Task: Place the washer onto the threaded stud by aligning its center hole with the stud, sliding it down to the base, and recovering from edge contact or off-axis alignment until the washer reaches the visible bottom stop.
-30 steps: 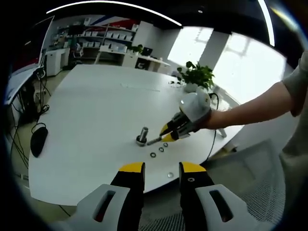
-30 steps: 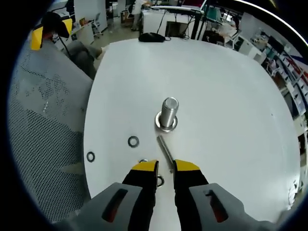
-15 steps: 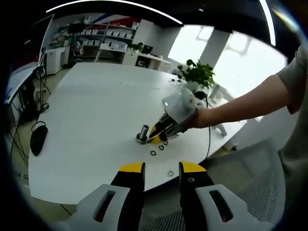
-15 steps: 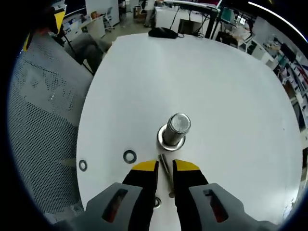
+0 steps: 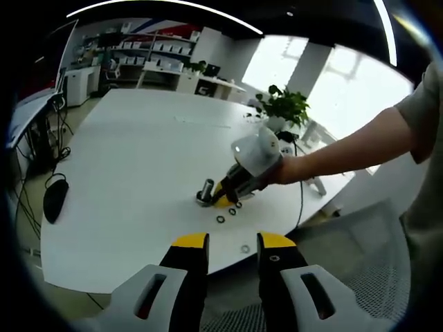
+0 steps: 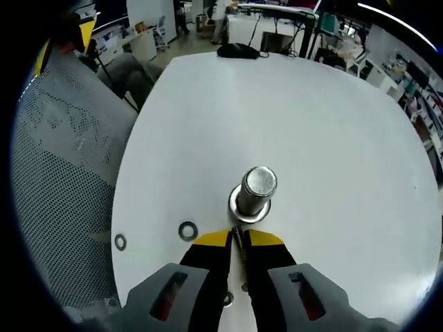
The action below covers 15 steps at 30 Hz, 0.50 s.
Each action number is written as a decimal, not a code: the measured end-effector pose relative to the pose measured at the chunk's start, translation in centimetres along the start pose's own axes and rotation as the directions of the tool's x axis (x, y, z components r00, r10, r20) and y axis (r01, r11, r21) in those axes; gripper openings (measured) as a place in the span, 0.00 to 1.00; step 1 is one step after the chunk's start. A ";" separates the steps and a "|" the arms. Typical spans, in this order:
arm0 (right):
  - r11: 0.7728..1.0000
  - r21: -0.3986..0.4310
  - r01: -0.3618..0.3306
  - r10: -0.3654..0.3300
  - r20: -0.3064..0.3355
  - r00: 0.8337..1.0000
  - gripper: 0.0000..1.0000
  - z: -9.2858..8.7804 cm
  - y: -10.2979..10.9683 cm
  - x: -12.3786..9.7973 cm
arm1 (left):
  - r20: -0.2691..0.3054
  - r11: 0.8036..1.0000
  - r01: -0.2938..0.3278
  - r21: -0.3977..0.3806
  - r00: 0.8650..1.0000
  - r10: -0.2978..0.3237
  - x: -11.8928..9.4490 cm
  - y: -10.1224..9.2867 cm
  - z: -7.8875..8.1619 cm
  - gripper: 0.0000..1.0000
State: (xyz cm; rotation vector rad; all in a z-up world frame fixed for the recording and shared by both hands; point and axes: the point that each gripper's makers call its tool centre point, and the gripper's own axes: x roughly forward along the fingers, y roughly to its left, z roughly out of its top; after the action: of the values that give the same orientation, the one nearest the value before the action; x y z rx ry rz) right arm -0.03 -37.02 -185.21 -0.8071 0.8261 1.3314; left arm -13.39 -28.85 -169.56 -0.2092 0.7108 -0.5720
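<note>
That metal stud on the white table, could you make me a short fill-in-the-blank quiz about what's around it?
1. The stud stands upright on a ____ table.
2. The right gripper has closed its yellow-tipped jaws on a thin metal ____.
3. Loose washers lie flat on the ____.

Missing words: white; rod; table

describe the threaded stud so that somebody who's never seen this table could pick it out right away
On the big white table, look just ahead of the right gripper. The threaded stud stands upright there on a round metal base, a short silver cylinder. The washers and the thin rod nearby lie flat; it alone rises from the tabletop.
</note>
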 end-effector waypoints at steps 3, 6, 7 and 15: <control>1.000 0.006 0.002 -0.002 0.010 1.000 0.10 -0.1 0.1 -0.1 | 0.003 1.000 -0.001 -0.003 1.000 0.001 0.0 0.1 0.1 0.25; 0.999 -0.033 0.017 -0.017 0.001 1.000 0.09 -0.5 0.1 -0.4 | 0.000 1.000 0.001 -0.001 1.000 -0.001 0.0 0.0 0.0 0.25; 0.999 -0.040 0.020 -0.020 -0.003 1.000 0.09 -0.7 0.1 -0.5 | -0.001 1.000 0.001 0.000 1.000 -0.001 0.0 0.0 0.0 0.25; 0.998 -0.011 0.058 -0.057 0.047 0.997 0.09 -0.8 -0.5 -2.1 | -0.006 1.000 0.004 0.004 1.000 -0.004 0.1 -0.1 0.0 0.25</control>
State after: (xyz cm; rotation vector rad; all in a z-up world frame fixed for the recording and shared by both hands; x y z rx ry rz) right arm 0.29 -38.81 -183.78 -0.8015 0.7534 1.3008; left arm -13.41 -28.94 -169.60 -0.2054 0.7149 -0.5778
